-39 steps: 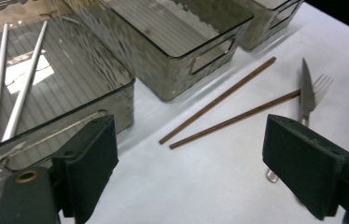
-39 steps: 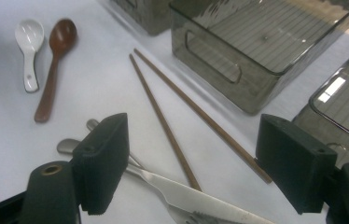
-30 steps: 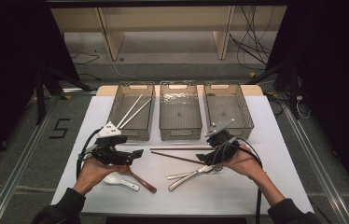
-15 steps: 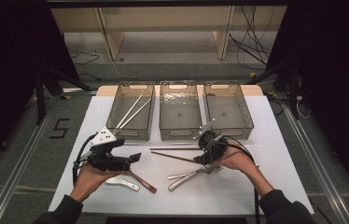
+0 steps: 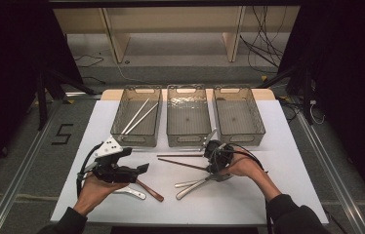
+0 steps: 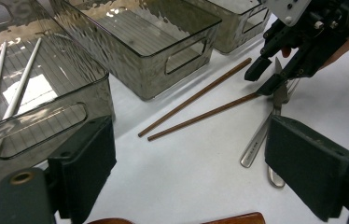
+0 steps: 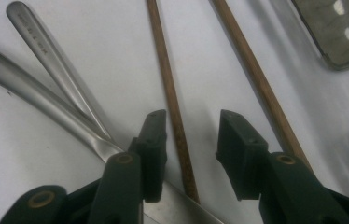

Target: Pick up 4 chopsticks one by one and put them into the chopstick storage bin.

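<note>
From above, three clear smoky plastic bins (image 5: 187, 115) stand in a row at the far side of the white bench (image 5: 288, 161). The leftmost bin holds two pale chopsticks (image 5: 139, 117); the other two look empty. Nearer the person lie two brown wooden chopsticks (image 5: 183, 160), two steel utensils (image 5: 192, 185) with crossed handles, and by the left hand a brown-handled piece (image 5: 150, 190) and a pale spoon-like one (image 5: 131, 193). The right gripper (image 5: 213, 161) is tipped down right at one end of the brown pair; the left gripper (image 5: 141, 170) hangs well to one side of them, so the right hand is plainly the nearer.

From the left gripper, its jaws stand wide with nothing between them. Ahead of them the two brown chopsticks (image 6: 200, 105) run slantwise away towards the right gripper (image 6: 268, 77), whose jaws come down at their far ends, just above the steel handles (image 6: 261, 135).

From the right gripper, the jaws are parted narrowly and straddle one brown chopstick (image 7: 172, 100), which runs straight out ahead, its long axis in line with them and not yet pinched. The second chopstick (image 7: 252, 74) lies just outside one jaw, the two steel handles (image 7: 51, 60) outside the other. I'd say closing here takes the one stick alone.
</note>
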A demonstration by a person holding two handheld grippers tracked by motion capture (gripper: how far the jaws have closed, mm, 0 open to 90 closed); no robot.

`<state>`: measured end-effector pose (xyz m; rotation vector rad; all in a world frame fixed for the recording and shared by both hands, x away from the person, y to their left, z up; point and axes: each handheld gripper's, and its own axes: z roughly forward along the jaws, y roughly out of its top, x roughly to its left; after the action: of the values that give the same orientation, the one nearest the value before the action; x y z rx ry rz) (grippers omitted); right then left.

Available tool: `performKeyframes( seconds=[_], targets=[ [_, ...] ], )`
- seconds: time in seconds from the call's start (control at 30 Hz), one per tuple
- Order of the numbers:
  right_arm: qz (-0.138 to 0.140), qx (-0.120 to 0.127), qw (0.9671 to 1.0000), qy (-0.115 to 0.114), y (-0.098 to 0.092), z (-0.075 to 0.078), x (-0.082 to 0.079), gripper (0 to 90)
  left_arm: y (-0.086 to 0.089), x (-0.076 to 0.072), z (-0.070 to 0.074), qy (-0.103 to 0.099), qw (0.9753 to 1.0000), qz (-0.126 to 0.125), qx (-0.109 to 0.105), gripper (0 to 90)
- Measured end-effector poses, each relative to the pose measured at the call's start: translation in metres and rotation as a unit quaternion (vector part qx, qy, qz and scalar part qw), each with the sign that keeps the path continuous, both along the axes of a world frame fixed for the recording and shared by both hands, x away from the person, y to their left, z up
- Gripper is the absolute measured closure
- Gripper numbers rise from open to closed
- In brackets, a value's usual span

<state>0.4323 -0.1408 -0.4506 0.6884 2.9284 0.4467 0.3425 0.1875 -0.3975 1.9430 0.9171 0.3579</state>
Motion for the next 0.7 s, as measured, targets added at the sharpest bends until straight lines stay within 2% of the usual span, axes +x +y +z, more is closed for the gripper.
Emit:
performKeyframes(
  seconds=[0.03,0.07,0.4,0.7],
  targets=[
    [-0.004,-0.001,1.0,0.008,0.0006,-0.0003,0.0002,65.0,-0.0005,0.0001,-0.0005,0.0,1.0,-0.001,0.0,15.8],
    [0.003,-0.002,1.0,0.002,0.0,-0.0024,0.0014,65.9,-0.0007,0.0003,-0.0008,0.0,1.0,-0.001,0.002,15.7],
    [0.009,-0.022,0.9997,0.011,0.0001,-0.0066,0.0043,72.6,-0.0005,0.0012,-0.0011,0.0,1.0,-0.003,0.004,15.7],
    [0.017,-0.026,0.9993,0.021,0.0024,-0.0066,0.0061,77.4,-0.0013,0.0025,-0.0023,0.002,0.9999,-0.005,0.009,15.7]
  ],
)
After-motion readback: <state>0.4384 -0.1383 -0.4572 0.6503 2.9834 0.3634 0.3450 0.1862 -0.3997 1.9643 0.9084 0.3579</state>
